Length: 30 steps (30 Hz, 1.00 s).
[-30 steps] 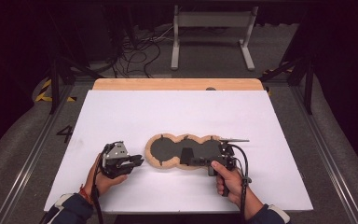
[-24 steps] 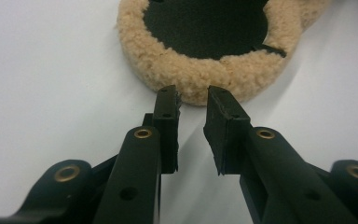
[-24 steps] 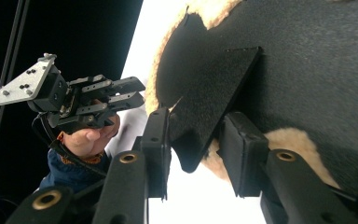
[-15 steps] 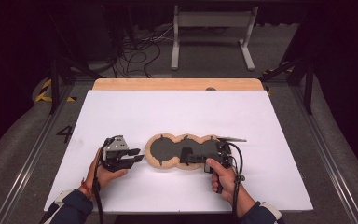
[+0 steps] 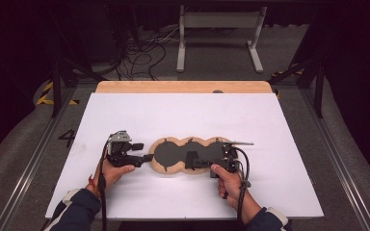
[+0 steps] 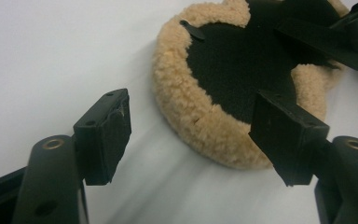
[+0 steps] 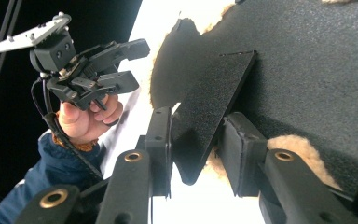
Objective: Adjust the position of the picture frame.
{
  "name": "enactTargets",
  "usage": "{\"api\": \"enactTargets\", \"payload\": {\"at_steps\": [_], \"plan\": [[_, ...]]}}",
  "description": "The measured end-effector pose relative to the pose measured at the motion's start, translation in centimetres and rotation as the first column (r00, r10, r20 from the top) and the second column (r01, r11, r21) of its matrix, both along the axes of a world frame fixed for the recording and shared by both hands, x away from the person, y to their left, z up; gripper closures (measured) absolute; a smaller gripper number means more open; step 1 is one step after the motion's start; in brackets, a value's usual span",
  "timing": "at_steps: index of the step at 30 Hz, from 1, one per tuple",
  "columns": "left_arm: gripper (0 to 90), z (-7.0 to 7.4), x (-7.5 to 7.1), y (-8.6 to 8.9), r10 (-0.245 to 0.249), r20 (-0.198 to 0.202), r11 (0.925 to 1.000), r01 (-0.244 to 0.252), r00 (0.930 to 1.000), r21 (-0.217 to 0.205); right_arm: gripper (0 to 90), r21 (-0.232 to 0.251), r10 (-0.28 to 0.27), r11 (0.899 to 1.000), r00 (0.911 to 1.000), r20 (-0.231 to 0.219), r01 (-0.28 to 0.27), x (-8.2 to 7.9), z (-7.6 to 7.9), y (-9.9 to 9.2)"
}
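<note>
In the right gripper view the dark strap (image 7: 214, 102) between the right gripper (image 7: 198, 149)'s jaws hides whether the pads press it, and the fleece-rimmed pad (image 7: 307, 70) runs off the top and right edges. In the left gripper view the same pad (image 6: 223, 79) is cut off at the top edge. In the high view the right hand (image 5: 229, 180) covers part of that gripper's body.

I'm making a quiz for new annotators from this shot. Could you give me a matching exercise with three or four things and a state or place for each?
Things:
1. left gripper
2. right gripper
3. fleece pad
4. strap

States or places:
A. lies flat on the white table, tan fleece rim around a black middle
B. jaws spread, nothing between the pads, by the pad's left end
C. black flap standing between two pads
D. jaws closed on the black flap

Pairs: 1-B, 2-D, 3-A, 4-C
</note>
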<state>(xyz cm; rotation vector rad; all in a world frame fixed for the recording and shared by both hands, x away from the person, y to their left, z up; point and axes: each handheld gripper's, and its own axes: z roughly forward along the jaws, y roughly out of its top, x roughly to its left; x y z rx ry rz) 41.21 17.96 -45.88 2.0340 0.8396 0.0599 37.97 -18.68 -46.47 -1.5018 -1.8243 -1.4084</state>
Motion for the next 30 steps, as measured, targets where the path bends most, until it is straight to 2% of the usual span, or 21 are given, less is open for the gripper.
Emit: {"api": "enactTargets", "payload": {"at_steps": [4,7,9,11,13,15,19,23,26,30], "plan": [[24.6,0.0,0.4,-0.4,-0.020,-0.007,0.9997,0.020,0.9998,-0.012,66.6,-0.026,0.020,0.999,0.9990,0.040,-0.019,-0.1,0.2,0.2],[23.9,-0.2,0.7,-1.0,-0.032,-0.030,0.9993,0.031,0.9990,-0.022,67.3,-0.040,0.035,0.999,0.9963,0.079,-0.032,-0.2,0.1,0.3],[23.9,-0.4,1.0,-1.4,-0.061,-0.040,0.9980,0.061,0.9973,-0.017,67.3,-0.048,0.042,0.998,0.9951,0.089,-0.037,-0.2,0.2,0.3],[22.6,-0.7,1.1,-1.8,-0.073,-0.066,0.9971,0.072,0.9951,-0.023,67.3,-0.061,0.051,0.997,0.9930,0.107,-0.044,-0.3,0.3,0.4],[22.7,-0.8,1.1,-2.0,-0.078,-0.080,0.9966,0.075,0.9938,-0.035,67.3,-0.065,0.056,0.997,0.9920,0.113,-0.048,-0.3,0.3,0.3],[22.5,-0.8,1.2,-2.2,-0.101,-0.084,0.9947,0.098,0.9914,-0.030,67.2,-0.065,0.059,0.997,0.9905,0.124,-0.051,-0.3,0.2,0.3],[24.0,-0.9,1.2,-2.1,-0.107,-0.101,0.9934,0.102,0.9892,-0.053,67.2,-0.062,0.071,0.996,0.9878,0.139,-0.063,-0.3,0.1,0.3],[27.5,-0.9,1.2,-2.0,-0.096,-0.093,0.9932,0.089,0.9910,-0.074,67.2,-0.054,0.077,0.996,0.9864,0.145,-0.070,-0.2,0.1,0.2],[32.1,-0.7,1.4,-1.6,-0.103,-0.056,0.9906,0.098,0.9931,-0.095,67.5,-0.067,0.079,0.995,0.9840,0.159,-0.069,-0.2,0.2,0.3],[35.0,-0.8,1.5,-1.3,-0.096,-0.057,0.9879,0.088,0.9937,-0.127,68.1,-0.067,0.077,0.996,0.9827,0.168,-0.067,-0.2,0.2,0.3]]}}
